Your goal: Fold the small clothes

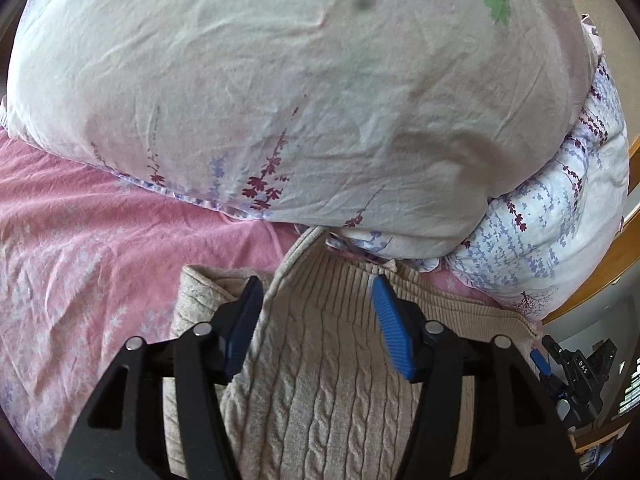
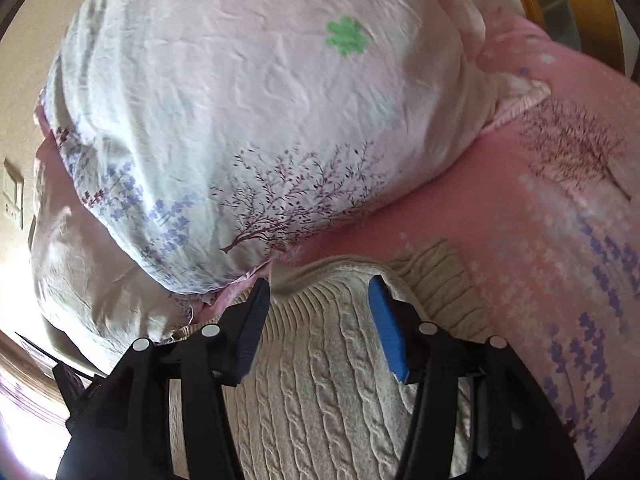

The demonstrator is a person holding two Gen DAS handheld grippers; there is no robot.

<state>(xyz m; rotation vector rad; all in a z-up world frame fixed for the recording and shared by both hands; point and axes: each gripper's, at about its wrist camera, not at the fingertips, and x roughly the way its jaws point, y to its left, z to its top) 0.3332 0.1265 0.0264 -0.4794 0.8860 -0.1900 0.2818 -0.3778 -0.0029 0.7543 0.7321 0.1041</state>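
Both grippers are wide open. Left gripper [image 1: 316, 292] and right gripper [image 2: 320, 292] hang over the beige knit sweater [image 1: 320, 380], holding nothing, near the puffy quilt [image 1: 280, 80].

A bed with a pink floral sheet [image 1: 72, 232] fills the room's foreground, and a large pale floral duvet [image 1: 280, 92] is heaped on it, bearing a green clover print [image 2: 346, 38]. A wooden bed frame [image 1: 608, 264] curves along the right edge. A cream wall [image 2: 20, 80] carries a light switch plate [image 2: 13, 194]. Bright daylight glares in from the lower left of the right wrist view.
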